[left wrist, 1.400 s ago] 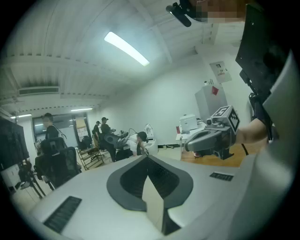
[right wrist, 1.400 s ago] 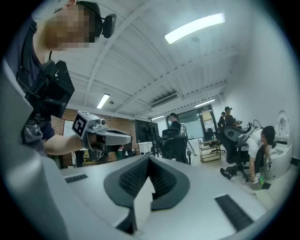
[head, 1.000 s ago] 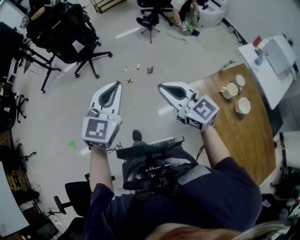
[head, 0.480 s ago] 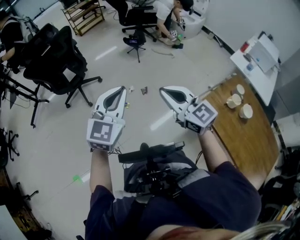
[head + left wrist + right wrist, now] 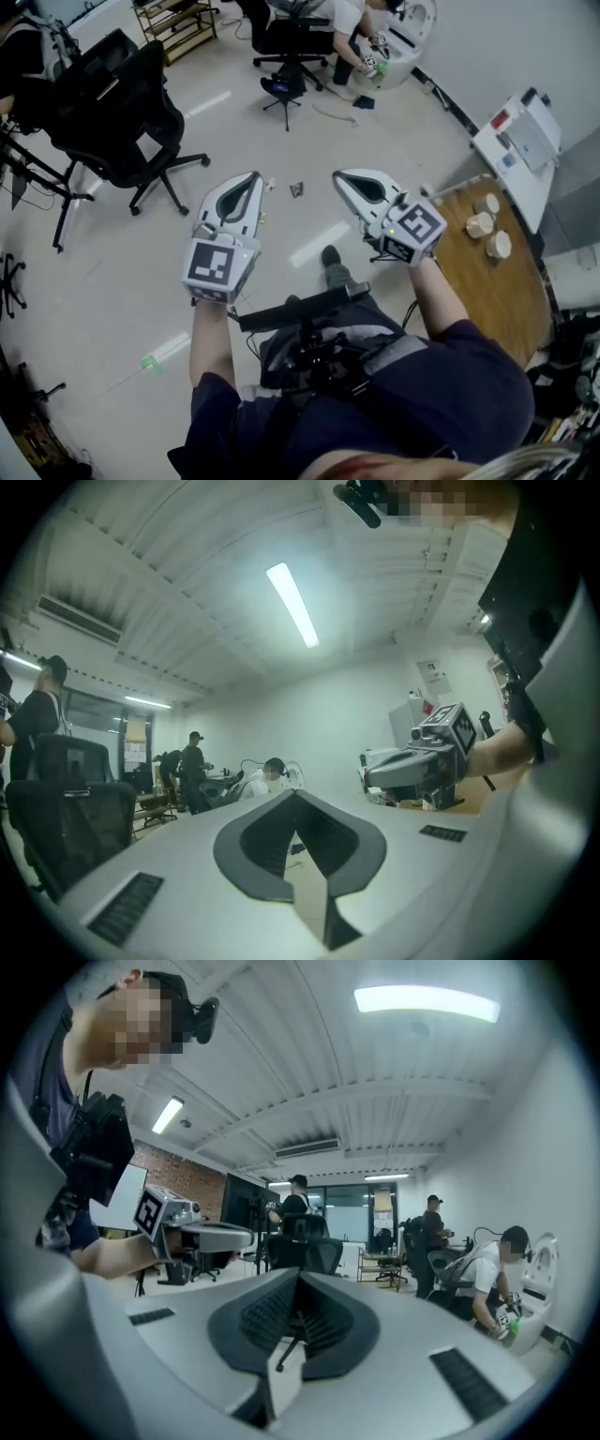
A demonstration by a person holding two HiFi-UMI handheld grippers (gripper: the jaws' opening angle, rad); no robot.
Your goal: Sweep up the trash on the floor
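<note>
Both finger pairs closed, empty: left gripper (image 5: 251,180), right gripper (image 5: 342,176) held level ahead. Trash scraps (image 5: 297,189) on open floor (image 5: 112,272), away from its wall edge, nearer my tips than second ago. No broom held; sweeping not begun.

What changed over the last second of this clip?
The person walked forward: the trash scraps now show between the left gripper and right gripper in the head view, and the table slid right. Both grippers stayed shut, empty, side by side.
</note>
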